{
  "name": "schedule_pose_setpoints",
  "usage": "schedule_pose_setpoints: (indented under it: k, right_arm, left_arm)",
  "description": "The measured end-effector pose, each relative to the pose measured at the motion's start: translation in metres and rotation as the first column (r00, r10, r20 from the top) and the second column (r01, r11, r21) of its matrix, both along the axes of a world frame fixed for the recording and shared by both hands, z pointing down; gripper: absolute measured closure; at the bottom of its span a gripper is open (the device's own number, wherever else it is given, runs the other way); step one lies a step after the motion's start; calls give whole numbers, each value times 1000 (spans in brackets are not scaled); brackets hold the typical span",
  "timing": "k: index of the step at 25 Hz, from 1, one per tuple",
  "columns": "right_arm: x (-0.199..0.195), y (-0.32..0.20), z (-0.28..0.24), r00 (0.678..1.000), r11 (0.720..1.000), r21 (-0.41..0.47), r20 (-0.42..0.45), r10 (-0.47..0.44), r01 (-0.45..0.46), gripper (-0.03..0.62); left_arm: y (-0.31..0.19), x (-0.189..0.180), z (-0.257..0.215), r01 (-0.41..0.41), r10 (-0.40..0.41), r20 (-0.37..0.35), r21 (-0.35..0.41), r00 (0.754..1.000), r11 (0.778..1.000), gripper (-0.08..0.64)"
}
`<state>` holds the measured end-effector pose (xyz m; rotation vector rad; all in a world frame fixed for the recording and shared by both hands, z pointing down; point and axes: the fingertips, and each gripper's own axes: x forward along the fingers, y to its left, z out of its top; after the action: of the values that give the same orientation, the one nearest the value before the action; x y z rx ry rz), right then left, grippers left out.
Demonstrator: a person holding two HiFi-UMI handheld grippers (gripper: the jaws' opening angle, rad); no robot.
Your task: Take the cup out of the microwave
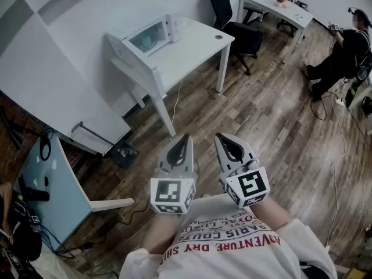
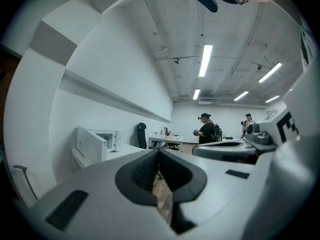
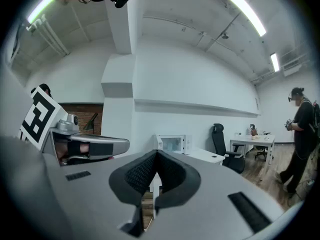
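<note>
So starting at the far left, there's a pale blue table (image 1: pixel 58 202) with a few dark bits on it, too small to make out. Up from that is the white counter (image 1: pixel 192 45) with the white microwave (image 1: pixel 148 36) sitting on its left end. The cup (image 1: pixel 150 39) is inside the microwave, though honestly it only shows as a pale greenish blob through the front window, and I can't tell from here if the door is ajar or not. Down near the bottom middle, both tools are held close in front of the person's printed t-shirt (image 1: pixel 232 237), side by side over the wood floor (image 1: pixel 273 127) and well apart from the counter. The left claw (image 1: pixel 185 139) is fully closed with nothing in it, pads pressed together. The right claw (image 1: pixel 222 138) just beside it looks the same, pads meeting at the tips and empty. Both point roughly level toward the counter. Further right there's a black office chair (image 1: pixel 238 34), then a second white desk (image 1: pixel 279 10), and a person in dark clothes (image 1: pixel 343 51) at the far right edge.
</note>
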<state>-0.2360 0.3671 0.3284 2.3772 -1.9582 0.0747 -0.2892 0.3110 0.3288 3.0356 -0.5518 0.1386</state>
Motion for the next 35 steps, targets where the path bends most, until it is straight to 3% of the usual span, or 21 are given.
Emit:
schedule_pose_setpoints:
  k: [10,20,26,35]
  right_arm:
    - [8,-20,1,1000,1000,-21,-6,-5,5,581]
    - [31,-24,22,998,999,-51,60,15,-12,581]
    - [79,-35,32,995,999,-34,104,7,-4,581]
    - [185,-85,36,987,993,-40,124,-105,110,581]
  left_arm:
    - [-16,10,-2,2,-2,-13,16,1000,1000,552]
    - [-25,33,14,-6,6,16,-23,1000,1000,552]
    - [-34,76,26,-2,4,38,-46,999,999,552]
    - [-83,171,38,125,-121,53,-83,991,989,551]
